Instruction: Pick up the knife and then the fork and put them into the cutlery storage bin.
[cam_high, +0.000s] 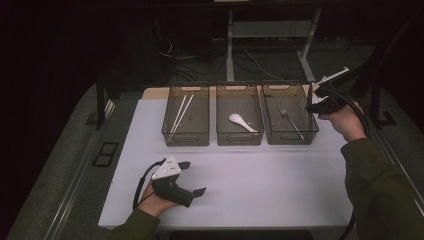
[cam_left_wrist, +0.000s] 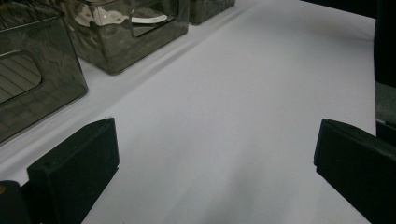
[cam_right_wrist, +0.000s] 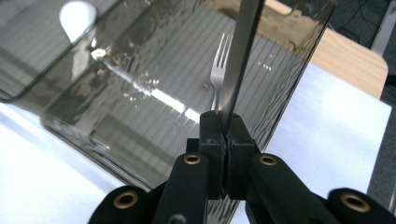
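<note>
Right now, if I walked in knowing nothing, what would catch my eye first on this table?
Three smoky see-through plastic bins stand in a row at the far side of the white table, holding white chopsticks, a white spoon and a silver fork. At the right bin's outer edge, the right gripper is clamped on a flat grey metal utensil handle. The left gripper rests near the table's front, jaws wide apart.
</note>
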